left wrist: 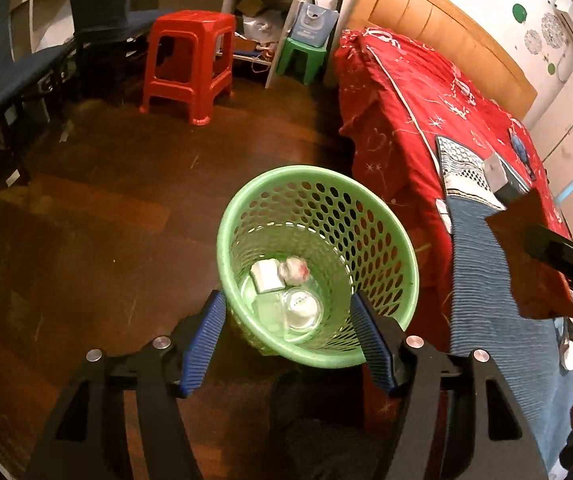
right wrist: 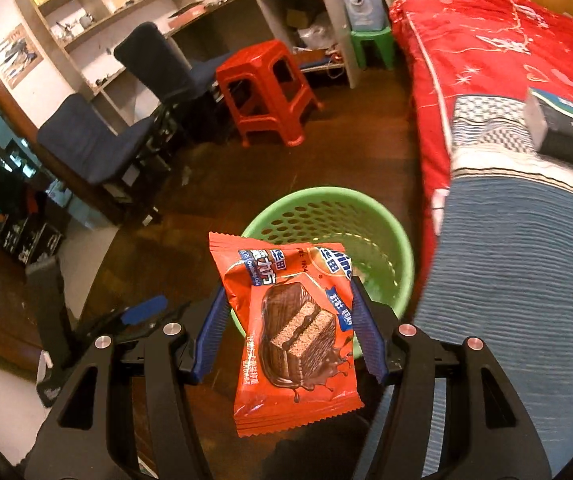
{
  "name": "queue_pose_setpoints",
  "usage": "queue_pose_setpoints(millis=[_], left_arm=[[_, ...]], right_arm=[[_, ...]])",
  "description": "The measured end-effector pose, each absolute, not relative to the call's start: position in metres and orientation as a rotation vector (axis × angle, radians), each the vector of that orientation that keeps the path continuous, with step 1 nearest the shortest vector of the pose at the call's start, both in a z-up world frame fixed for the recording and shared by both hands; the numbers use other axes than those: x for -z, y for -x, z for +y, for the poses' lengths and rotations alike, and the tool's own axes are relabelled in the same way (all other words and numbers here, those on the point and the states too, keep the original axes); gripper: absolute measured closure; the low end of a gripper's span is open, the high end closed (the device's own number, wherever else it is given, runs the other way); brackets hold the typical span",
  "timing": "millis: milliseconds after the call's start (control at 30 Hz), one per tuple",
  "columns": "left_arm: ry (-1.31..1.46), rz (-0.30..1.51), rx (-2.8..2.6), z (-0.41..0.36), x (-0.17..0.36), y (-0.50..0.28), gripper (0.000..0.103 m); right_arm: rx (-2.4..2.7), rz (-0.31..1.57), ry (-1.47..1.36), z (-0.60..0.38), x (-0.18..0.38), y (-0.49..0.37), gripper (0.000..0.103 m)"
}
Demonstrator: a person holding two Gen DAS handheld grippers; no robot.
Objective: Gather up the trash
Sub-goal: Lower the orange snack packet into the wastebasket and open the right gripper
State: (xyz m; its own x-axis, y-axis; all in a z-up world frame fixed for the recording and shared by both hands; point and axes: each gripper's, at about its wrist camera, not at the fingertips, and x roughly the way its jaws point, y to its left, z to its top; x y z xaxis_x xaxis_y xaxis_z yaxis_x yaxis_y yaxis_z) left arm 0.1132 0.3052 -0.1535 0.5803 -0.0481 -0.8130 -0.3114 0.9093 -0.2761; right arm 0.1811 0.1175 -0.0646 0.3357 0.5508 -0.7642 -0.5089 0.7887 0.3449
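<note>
Dark wooden floor (left wrist: pixel 126 208), bedroom; bed with red patterned cover (left wrist: pixel 410 92) on the right side. Green perforated plastic wastebasket (left wrist: pixel 370 220) stands on the floor just beside the bed, holding a white carton, a crumpled wad and a clear lid. Left gripper (left wrist: pixel 288 312): fingers spread wide, grasping nothing, above the basket's near rim. Right gripper (right wrist: pixel 286 308): pads pinch an orange chocolate-wafer snack wrapper (right wrist: pixel 292 340), upright, over the basket's near edge.
</note>
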Motion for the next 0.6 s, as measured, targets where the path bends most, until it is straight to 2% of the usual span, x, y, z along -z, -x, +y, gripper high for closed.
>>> queue_pose_setpoints(millis=[67,133,600], left_arm=[[0.424,0.946,-0.162,0.307,0.154,-0.112,0.040],[0.433,0.948,-0.164,0.309,0.155,-0.110,0.040],[0.422,0.937,-0.138,0.290,0.143,-0.114,0.038]], right_arm=[[-0.700,1.018,-0.053,0.125,0.066,-0.182,0.043],[-0.706,1.014,-0.061,0.129,0.068,-0.185,0.037],[-0.686,0.997,-0.126,0.108,0.058,-0.186,0.034]])
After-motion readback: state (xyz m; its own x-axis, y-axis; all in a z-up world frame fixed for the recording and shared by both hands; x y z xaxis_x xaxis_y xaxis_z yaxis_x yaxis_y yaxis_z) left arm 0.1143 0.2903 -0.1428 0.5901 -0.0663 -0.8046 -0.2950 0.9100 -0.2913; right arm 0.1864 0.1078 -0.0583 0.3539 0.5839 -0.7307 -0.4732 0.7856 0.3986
